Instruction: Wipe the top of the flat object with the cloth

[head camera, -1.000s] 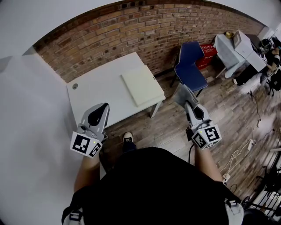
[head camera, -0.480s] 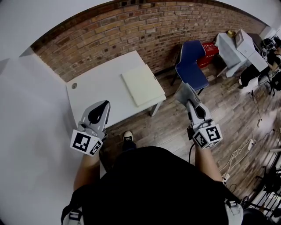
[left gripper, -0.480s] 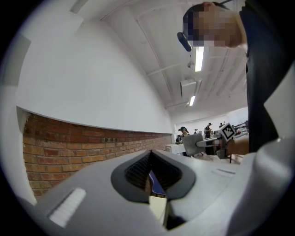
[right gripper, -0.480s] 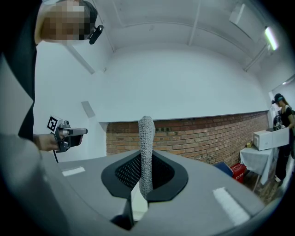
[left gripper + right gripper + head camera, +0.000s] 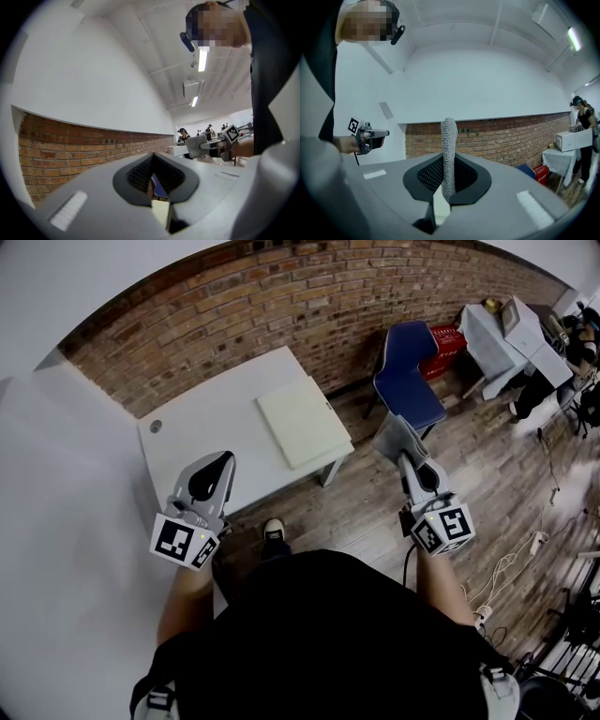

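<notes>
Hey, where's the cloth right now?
The cloth is pinched in the right tool's jaws. In the head view it's at the right, over the wooden floor near the blue chair, off the white table.

1. Two grippers: the left gripper (image 5: pixel 221 465) and the right gripper (image 5: pixel 407 463).
2. One grey cloth (image 5: pixel 449 150).
3. One cream flat object (image 5: pixel 300 420), at the near tabletop's right edge.
4. Two white tables: the near table (image 5: pixel 202 423) and the far table (image 5: pixel 489 341).
5. One blue chair (image 5: pixel 408 376).
6. One red crate (image 5: pixel 446 351).
</notes>
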